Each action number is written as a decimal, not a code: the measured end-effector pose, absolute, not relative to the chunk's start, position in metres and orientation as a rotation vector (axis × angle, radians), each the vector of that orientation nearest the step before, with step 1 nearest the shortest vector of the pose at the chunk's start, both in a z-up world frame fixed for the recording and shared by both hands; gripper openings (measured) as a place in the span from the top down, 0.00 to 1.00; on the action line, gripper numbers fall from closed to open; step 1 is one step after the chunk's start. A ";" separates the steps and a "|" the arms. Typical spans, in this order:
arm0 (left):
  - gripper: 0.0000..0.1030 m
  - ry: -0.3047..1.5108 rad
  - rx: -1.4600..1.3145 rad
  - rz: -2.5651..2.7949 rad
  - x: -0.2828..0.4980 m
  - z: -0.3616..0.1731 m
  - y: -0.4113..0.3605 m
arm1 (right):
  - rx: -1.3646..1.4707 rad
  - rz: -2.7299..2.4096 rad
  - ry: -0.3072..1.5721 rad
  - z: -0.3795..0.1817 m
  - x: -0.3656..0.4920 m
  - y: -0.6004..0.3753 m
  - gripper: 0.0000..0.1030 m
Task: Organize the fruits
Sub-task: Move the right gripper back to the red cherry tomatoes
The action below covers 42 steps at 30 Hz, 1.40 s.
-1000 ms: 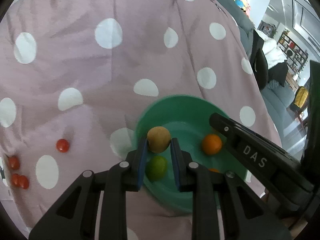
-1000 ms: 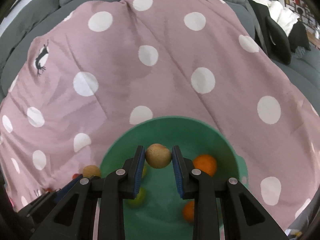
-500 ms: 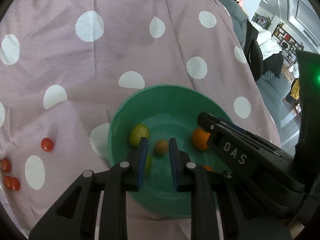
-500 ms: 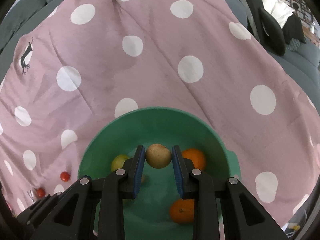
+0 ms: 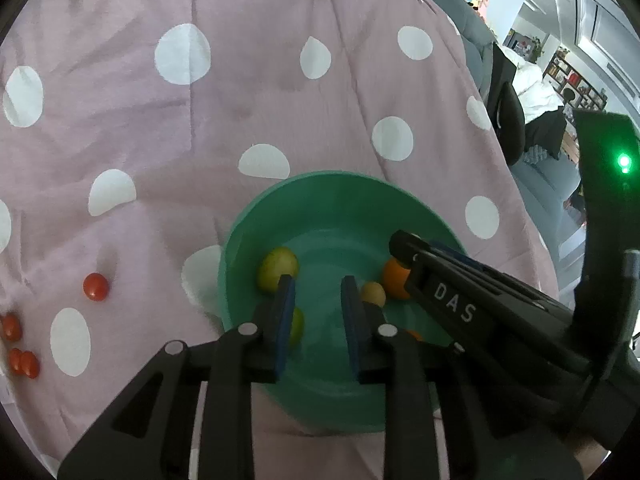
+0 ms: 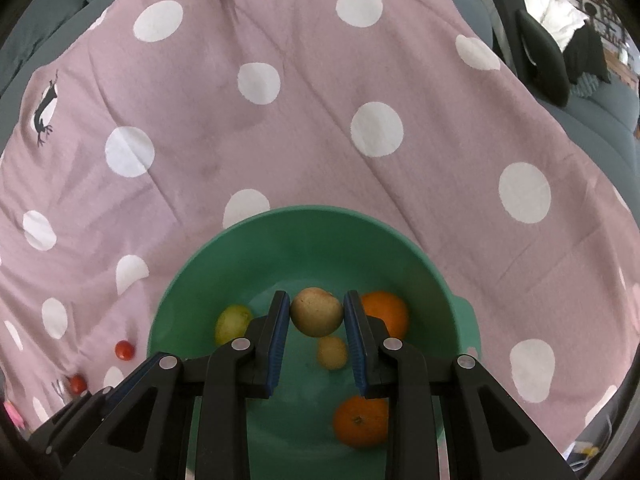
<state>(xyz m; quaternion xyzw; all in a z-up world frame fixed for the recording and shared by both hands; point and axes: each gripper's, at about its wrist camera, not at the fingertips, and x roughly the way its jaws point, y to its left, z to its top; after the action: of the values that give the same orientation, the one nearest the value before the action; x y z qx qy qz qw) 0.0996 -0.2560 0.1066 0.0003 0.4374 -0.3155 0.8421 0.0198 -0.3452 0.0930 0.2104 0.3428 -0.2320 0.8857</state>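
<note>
A green bowl [image 5: 332, 192] [image 6: 280, 224] sits on a pink polka-dot cloth. My left gripper [image 5: 318, 290] is open and empty above the bowl. A small brown fruit [image 5: 373, 293] [image 6: 332, 352] lies on the bowl floor, with green fruits [image 5: 278, 266] [image 6: 232, 322] and two oranges [image 6: 386, 314] [image 6: 362, 420]. My right gripper [image 6: 316, 312] is shut on a brown fruit [image 6: 317, 311] held over the bowl; its body [image 5: 452, 304] shows in the left wrist view.
Several red cherry tomatoes [image 5: 96, 286] [image 6: 124, 350] lie on the cloth left of the bowl. The pink cloth [image 6: 300, 120] covers a grey sofa [image 6: 600, 128]. A room with shelves shows at the far right.
My left gripper let go of its brown fruit, which dropped into the bowl, and the jaws opened. My right gripper moved lower over the bowl, still holding its fruit.
</note>
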 end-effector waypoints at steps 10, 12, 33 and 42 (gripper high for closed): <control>0.42 0.864 -0.089 -0.595 0.099 0.130 -0.204 | 0.486 -0.414 0.664 0.102 0.014 -0.344 0.58; 0.38 0.847 -0.113 -0.559 0.099 0.136 -0.184 | 0.482 -0.402 0.655 0.104 0.014 -0.342 0.58; 0.39 0.836 -0.339 -0.059 0.104 0.112 0.031 | 0.374 -0.101 0.655 0.118 0.065 -0.246 0.58; 0.55 0.959 -0.353 -0.132 0.123 0.074 0.017 | 0.263 0.002 0.748 0.091 0.119 -0.183 0.58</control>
<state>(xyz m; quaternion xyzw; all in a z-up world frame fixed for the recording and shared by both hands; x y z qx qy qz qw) 0.1230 0.0165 0.0738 -0.1687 0.4586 -0.0633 0.8702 0.1192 -0.1830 0.0906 0.1283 0.3643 0.0008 0.9224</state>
